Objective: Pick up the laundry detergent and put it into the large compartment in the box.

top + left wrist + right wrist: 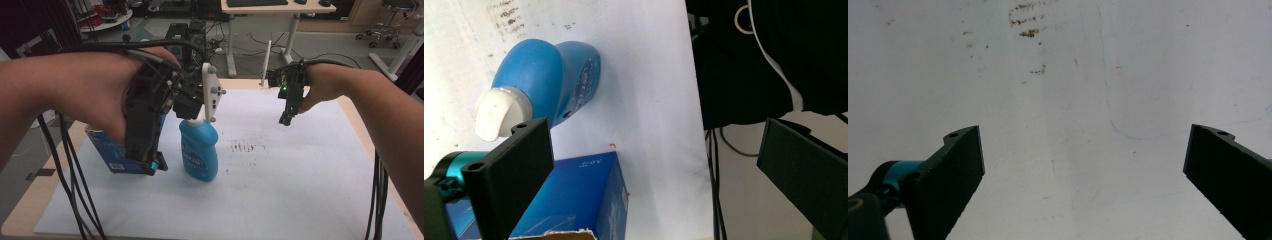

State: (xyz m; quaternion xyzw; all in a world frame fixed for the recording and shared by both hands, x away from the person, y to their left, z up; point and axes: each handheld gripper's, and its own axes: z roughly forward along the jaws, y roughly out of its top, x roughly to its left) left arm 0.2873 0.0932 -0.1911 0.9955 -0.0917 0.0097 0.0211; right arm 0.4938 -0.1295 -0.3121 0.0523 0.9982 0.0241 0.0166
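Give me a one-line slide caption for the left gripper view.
Open hand-held gripper hovers over a blue box beside a blue bottle with a white cap, on a white sheet.

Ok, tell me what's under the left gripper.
Under the open left gripper sits a blue box with a torn flap, on white paper. The gripper covers part of the box.

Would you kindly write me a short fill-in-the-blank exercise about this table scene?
1. The bottle beside the box is coloured ____.
2. The bottle's cap is coloured ____.
3. The left gripper and the right gripper both have their fingers ____.

Missing words: blue; white; open
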